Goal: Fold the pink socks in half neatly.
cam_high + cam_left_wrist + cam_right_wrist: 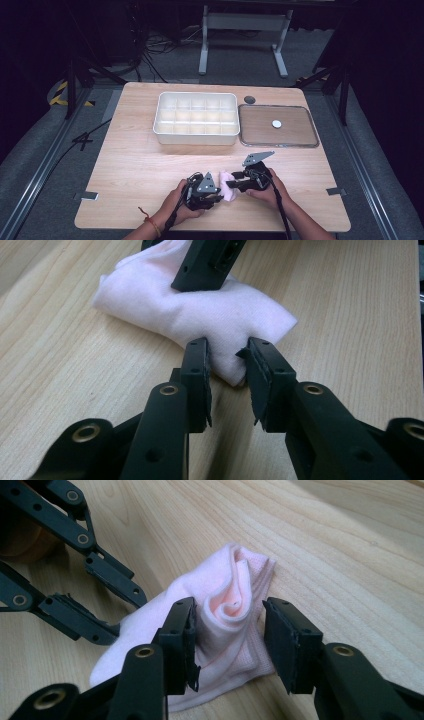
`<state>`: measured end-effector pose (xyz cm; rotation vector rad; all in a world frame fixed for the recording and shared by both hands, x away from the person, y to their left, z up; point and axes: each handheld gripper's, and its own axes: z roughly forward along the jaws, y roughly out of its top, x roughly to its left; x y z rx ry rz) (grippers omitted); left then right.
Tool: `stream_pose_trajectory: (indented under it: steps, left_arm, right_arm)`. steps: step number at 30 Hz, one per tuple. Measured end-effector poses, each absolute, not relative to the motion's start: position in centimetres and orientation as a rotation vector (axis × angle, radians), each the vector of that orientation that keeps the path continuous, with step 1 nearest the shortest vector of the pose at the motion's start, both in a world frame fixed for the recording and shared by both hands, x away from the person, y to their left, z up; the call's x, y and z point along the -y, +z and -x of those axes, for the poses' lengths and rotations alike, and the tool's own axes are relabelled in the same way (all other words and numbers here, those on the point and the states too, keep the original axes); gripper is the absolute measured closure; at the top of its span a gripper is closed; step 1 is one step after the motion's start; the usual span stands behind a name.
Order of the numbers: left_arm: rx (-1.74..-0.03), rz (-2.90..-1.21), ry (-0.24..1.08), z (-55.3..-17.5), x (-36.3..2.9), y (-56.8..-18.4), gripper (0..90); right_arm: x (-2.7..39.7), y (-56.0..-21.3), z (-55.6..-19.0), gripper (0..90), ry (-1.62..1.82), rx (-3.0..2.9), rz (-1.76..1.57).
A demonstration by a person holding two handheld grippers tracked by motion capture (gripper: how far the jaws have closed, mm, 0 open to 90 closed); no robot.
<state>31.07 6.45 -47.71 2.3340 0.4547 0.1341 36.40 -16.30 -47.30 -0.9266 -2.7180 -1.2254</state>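
A: From the high view, where is the pink cloth lying?

B: It is sitting on the wooden table near the front edge, bunched between the left gripper and the right gripper. Both hands are coming in from below. Farther back, a white compartment tray is standing beside a flat wooden lid.

A: And in the left gripper view?

B: The left gripper is pinching a corner of the pink cloth; its jaws are standing narrowly apart with the fabric pressed between the pads. A jaw of the other gripper is resting on top of the cloth farther off.

A: The right gripper view?

B: The right gripper is standing about half open around a rolled fold of the pink cloth. The left pad is touching the fabric, the right pad is standing clear of it, so nothing is being clamped. The left gripper's jaws are reaching the cloth's far edge.
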Motion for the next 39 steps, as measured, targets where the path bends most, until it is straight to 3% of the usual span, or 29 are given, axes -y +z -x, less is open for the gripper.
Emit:
stream_pose_trajectory:
  steps: [9, 18, 23, 31, 39]
  left_arm:
    - [-0.452, -2.337, 0.134, -31.2, -6.7, -47.7, 66.6]
    - [-0.527, -2.37, 0.158, -32.3, -9.5, -46.6, 34.0]
    - [-0.595, -2.381, 0.185, -32.7, -12.0, -46.6, 25.6]
    - [-0.688, -2.369, 0.204, -32.7, -16.9, -47.3, 21.8]
    - [-0.752, -2.32, 0.271, -32.8, -19.0, -47.8, 19.1]
  right_arm:
    - [16.4, -47.5, -36.7, 69.6, -1.227, 2.658, 0.896]
    - [16.3, -46.8, -36.0, 73.4, -1.275, 2.725, 0.875]
    - [16.3, -46.2, -35.6, 73.5, -1.31, 2.768, 0.862]
    - [16.9, -45.8, -35.5, 73.7, -1.362, 2.791, 0.855]
    - [17.4, -45.2, -35.2, 73.8, -1.396, 2.848, 0.84]
